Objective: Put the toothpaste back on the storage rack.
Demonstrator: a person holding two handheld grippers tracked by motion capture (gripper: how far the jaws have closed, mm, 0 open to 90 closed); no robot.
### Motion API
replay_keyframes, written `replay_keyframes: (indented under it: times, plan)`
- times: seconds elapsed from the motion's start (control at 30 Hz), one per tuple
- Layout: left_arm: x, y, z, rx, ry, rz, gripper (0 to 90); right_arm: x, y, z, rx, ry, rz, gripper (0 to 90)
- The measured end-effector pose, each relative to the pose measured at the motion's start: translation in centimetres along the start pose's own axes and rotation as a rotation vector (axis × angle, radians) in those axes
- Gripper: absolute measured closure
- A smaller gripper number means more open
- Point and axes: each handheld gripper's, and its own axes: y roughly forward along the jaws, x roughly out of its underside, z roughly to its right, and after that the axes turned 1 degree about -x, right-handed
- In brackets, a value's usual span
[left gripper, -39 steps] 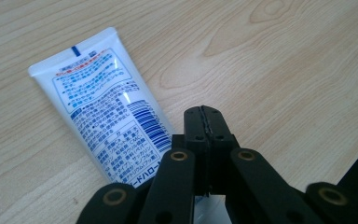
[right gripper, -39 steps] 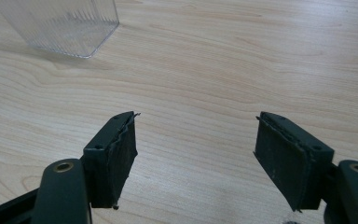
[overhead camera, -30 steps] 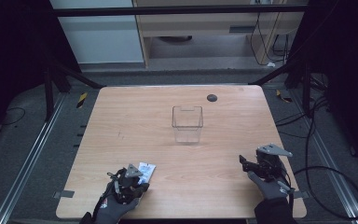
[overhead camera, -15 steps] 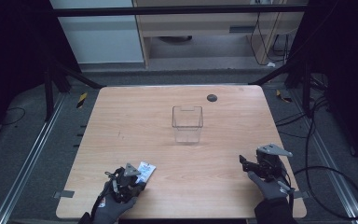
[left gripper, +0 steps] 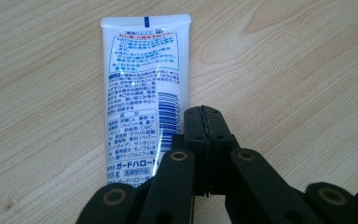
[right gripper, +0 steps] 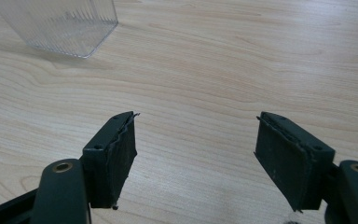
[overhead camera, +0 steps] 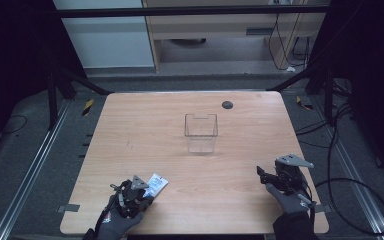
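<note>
A white tube [left gripper: 142,93] with blue and red print lies flat on the wooden table [overhead camera: 145,135]; the high view shows the tube [overhead camera: 157,183] near the front left. My left gripper [left gripper: 208,113] is shut, its jaws pressed together with nothing between them, just beside the tube's right edge. In the high view the left gripper [overhead camera: 141,192] sits right at the tube. A clear plastic box [overhead camera: 200,132] stands upright at the table's middle. My right gripper [right gripper: 196,135] stands open over bare wood at the front right, and the clear box [right gripper: 56,23] lies beyond it to the left.
A small dark round mark [overhead camera: 227,104] lies near the table's far edge. A metal frame and cables surround the table, with a cabinet behind. Bare wood lies between the box and both grippers.
</note>
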Motion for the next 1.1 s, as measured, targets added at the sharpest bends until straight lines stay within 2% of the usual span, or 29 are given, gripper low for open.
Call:
replay_keyframes:
  times: [0.13, 0.3, 0.53, 0.73, 0.87, 1.03, 1.1]
  plan:
    - [0.0, -0.1, -0.2, -0.012, -0.005, -0.01, 89.4, 0.0, 0.0, 0.0, 0.0, 0.0, -0.001, 28.7]
    - [0.0, -0.2, -0.2, -0.011, -0.005, 0.0, 88.6, 0.0, 0.0, 0.0, 0.0, 0.0, 0.0, 28.6]
    - [-1.0, -1.9, -0.3, 0.014, 0.018, 0.084, 83.6, 0.0, 0.0, 0.1, 0.0, -0.001, 0.003, 28.5]
    - [-2.1, -3.1, -1.4, 0.026, 0.013, 0.153, 74.5, 0.0, -0.1, 0.4, 0.0, 0.007, 0.008, 28.2]
    - [-2.8, -3.7, -2.3, 0.016, 0.013, 0.181, 67.4, -0.1, -0.1, 0.5, -0.001, 0.014, 0.01, 27.9]
    - [-3.8, -3.9, -3.3, 0.005, 0.021, 0.17, 56.4, -0.2, -0.1, 0.6, 0.0, 0.015, 0.015, 27.8]
    - [-4.3, -3.9, -3.4, -0.021, 0.036, 0.168, 53.6, -0.3, -0.1, 0.7, 0.0, 0.013, 0.016, 27.7]
